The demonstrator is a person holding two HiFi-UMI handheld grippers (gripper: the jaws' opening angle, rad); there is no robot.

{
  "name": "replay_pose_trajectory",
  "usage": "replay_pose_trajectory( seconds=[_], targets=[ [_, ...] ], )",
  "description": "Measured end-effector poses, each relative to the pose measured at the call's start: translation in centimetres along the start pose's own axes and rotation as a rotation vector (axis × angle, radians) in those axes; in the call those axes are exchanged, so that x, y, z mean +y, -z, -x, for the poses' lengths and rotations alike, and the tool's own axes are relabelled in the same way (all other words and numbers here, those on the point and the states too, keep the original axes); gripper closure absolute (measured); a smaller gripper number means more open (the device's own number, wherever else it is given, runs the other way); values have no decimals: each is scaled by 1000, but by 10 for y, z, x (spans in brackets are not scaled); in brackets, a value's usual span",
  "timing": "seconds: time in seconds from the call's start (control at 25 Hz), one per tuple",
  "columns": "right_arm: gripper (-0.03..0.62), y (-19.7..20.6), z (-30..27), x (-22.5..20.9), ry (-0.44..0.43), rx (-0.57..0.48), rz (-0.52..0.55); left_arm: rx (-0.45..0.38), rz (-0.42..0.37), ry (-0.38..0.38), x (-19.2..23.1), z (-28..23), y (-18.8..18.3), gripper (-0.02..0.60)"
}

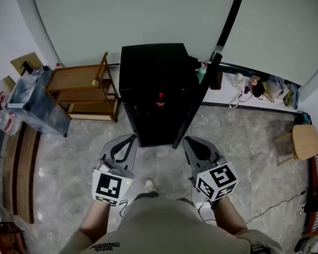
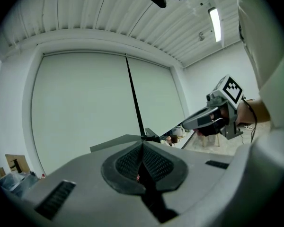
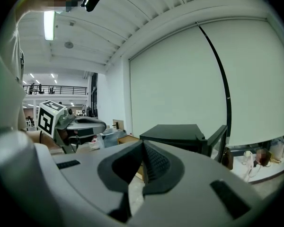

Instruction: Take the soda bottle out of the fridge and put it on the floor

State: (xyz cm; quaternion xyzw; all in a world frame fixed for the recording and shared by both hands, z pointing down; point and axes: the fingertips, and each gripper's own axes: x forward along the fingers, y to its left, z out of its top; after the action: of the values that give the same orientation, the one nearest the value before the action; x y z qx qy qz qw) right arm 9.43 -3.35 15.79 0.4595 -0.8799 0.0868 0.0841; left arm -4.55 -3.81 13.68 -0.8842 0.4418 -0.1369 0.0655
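Centre frame: a red-capped soda bottle [image 1: 160, 99] stands inside the open black fridge [image 1: 153, 62]. Below it, the left gripper [image 1: 130, 138] and right gripper [image 1: 187, 141] are clenched, empty. The bottle is probably smooth, fairly heavy; grasp mid-body

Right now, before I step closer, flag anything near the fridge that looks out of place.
The fridge door stands open, with the red-capped soda bottle upright inside. A loose cable trails across the floor at the right. Nothing looks spilled or damaged.
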Motion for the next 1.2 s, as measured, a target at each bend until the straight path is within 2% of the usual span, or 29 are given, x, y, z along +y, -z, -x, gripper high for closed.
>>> replay_pose_trajectory(
  seconds=[0.2, 0.48, 0.76, 1.0, 1.04, 1.16, 1.2],
  targets=[
    [599, -1, -47, -6, 7, 33, -32, -4, 27, 20, 36, -24, 13, 575],
    [599, 15, -83, -24, 35, 105, 18, -1, 61, 19, 52, -49, 27, 575],
    [597, 27, -120, -53, 14, 138, 32, 27, 74, -11, 63, -78, 35, 575],
    [594, 42, -157, -84, 8, 138, 35, 27, 81, -84, 74, -111, 48, 575],
    [587, 45, -164, -89, 6, 139, 36, 31, 79, -89, 75, -118, 52, 575],
    [501, 55, -188, -99, -4, 149, 15, 41, 79, -91, 78, -137, 63, 575],
    [492, 59, -196, -102, -10, 151, 8, 42, 80, -92, 79, -143, 66, 575]
  ],
)
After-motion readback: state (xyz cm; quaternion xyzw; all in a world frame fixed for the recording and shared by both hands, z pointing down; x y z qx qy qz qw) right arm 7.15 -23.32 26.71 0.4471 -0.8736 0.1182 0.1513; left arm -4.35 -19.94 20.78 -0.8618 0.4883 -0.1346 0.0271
